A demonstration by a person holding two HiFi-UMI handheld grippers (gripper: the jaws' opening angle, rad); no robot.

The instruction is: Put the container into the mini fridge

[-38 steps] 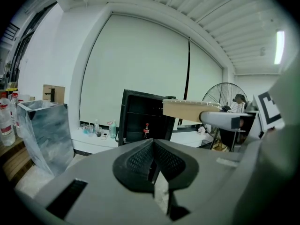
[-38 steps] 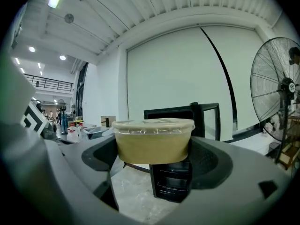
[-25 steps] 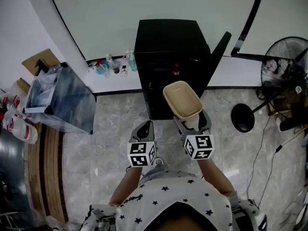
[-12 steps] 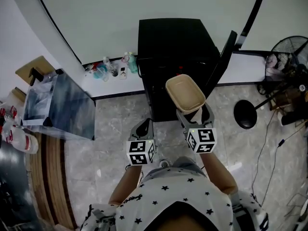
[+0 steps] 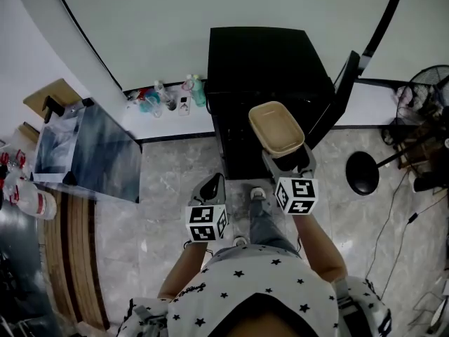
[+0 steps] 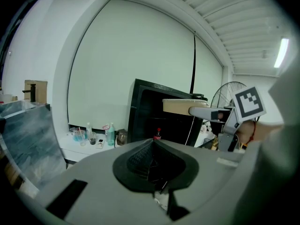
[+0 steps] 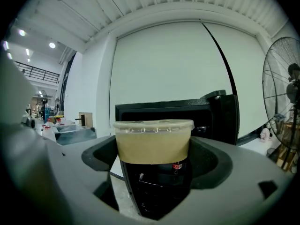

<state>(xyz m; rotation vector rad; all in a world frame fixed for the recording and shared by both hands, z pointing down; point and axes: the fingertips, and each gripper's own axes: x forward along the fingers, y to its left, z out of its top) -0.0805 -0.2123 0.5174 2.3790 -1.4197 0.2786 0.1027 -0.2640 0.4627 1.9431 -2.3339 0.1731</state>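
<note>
Right claw (image 7: 152, 159) clamped on tan lidded container (image 7: 153, 141), kept level at centre frame, likely for a straight push into the open mini fridge (image 5: 266, 65), door (image 5: 342, 93) swung right. Left claw (image 6: 151, 167) pressed together on nothing, parked low, out of the way. Versus half a second earlier: container nearer the fridge front.

container (image 5: 276, 128) carried nearer mini fridge (image 5: 266, 65), foot (image 5: 257, 194) stepped forward
</note>
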